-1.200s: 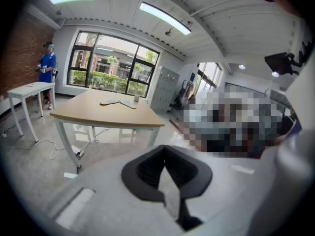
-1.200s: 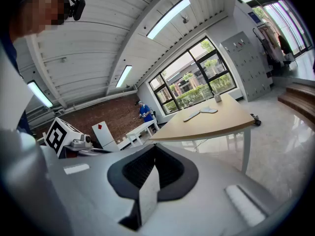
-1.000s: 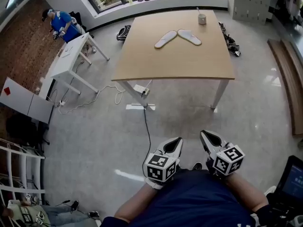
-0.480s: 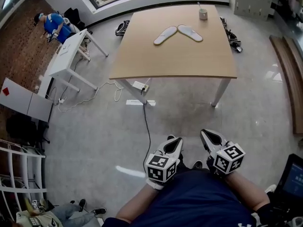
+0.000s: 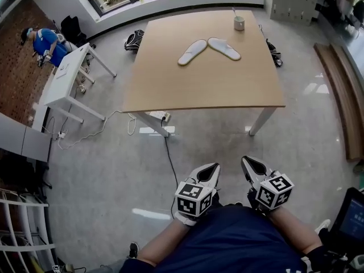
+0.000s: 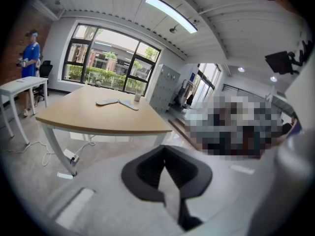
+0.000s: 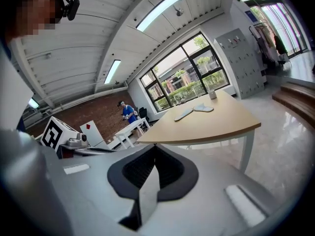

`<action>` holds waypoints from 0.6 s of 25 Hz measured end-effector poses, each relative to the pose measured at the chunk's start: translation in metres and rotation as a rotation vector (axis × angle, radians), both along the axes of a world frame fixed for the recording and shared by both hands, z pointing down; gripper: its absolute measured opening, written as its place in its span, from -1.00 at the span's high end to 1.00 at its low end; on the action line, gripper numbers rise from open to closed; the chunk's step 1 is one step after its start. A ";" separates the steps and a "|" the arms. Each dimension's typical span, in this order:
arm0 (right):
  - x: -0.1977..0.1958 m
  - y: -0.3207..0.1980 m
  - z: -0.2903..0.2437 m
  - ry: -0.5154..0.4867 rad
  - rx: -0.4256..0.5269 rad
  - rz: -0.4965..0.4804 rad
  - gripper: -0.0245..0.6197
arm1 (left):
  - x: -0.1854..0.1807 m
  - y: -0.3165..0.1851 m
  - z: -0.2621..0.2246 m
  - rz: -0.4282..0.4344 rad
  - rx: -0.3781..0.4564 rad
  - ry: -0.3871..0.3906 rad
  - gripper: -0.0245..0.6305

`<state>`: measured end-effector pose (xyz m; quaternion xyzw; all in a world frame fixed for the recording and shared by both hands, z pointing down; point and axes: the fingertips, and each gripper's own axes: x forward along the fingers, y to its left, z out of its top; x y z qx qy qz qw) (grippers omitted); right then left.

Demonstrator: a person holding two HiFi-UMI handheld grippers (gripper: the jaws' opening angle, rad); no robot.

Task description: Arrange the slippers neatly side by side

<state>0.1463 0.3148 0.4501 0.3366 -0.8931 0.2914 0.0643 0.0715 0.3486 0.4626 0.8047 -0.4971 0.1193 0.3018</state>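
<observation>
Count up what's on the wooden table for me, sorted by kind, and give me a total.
Slippers: 2
Cup: 1
Total: 3

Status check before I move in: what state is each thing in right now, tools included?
Left tool: shut, empty.
Right tool: shut, empty.
Left white flat slipper: lying on the tan wooden table, angled.
Right white flat slipper: lying flat, making a V with the other.
Small pale cup: upright, near the far edge.
</observation>
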 end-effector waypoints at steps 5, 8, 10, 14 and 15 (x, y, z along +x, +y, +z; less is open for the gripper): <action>-0.028 -0.029 0.001 0.032 -0.010 0.034 0.89 | -0.029 -0.033 0.001 0.033 -0.010 0.030 0.91; -0.045 -0.045 0.002 0.054 -0.021 0.048 0.89 | -0.046 -0.052 0.001 0.050 -0.012 0.057 0.91; -0.059 -0.056 0.003 0.068 -0.026 0.055 0.89 | -0.060 -0.064 0.004 0.055 -0.019 0.075 0.91; -0.082 -0.073 0.003 0.093 -0.025 0.064 0.89 | -0.085 -0.080 0.009 0.062 -0.028 0.096 0.91; -0.087 -0.076 0.002 0.098 -0.024 0.062 0.89 | -0.091 -0.084 0.009 0.063 -0.027 0.101 0.91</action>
